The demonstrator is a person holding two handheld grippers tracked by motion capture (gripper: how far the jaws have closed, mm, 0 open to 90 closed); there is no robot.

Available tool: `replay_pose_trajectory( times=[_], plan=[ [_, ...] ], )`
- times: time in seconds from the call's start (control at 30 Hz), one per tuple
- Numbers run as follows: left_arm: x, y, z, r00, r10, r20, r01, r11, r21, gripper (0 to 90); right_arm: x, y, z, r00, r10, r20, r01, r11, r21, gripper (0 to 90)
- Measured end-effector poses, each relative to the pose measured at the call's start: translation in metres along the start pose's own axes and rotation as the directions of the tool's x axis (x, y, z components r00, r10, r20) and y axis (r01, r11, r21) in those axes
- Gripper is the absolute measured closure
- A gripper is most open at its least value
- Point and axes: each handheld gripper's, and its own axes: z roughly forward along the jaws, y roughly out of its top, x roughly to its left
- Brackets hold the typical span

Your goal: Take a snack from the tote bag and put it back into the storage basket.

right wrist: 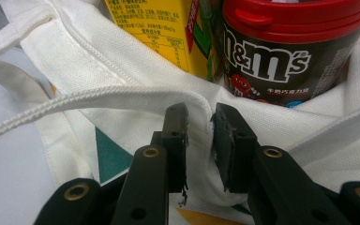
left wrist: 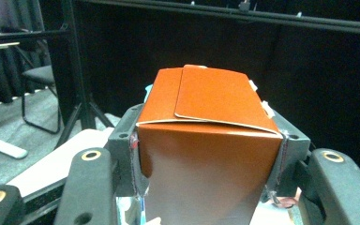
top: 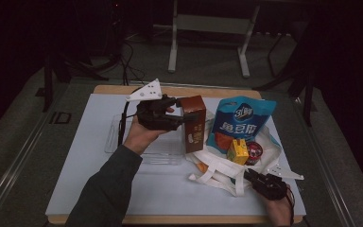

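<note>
Left claw (top: 182,118) gripping brown carton (top: 193,124), right claw (right wrist: 200,136) pinching tote rim (right wrist: 136,96), snack bag (top: 240,120) nearby

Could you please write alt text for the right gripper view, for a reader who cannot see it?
The right gripper pinches the rim of a white cloth bag between its two black jaws. Inside the bag stand a yellow drink carton and a brown candy tub with a red lid. The pale table surface lies at left.
</note>
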Motion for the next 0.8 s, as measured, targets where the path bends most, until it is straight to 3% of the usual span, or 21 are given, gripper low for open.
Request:
replay_pose_trajectory(
  times=[0.8],
  plan=[
    [0.016, -0.004, -0.041, 0.9961, 0.029, -0.084, -0.030, 0.9995, -0.012, 42.9, 0.000, 0.000, 0.000, 1.0000, 0.000, -0.003, 0.000, 1.000, -0.002, 74.3]
  ],
)
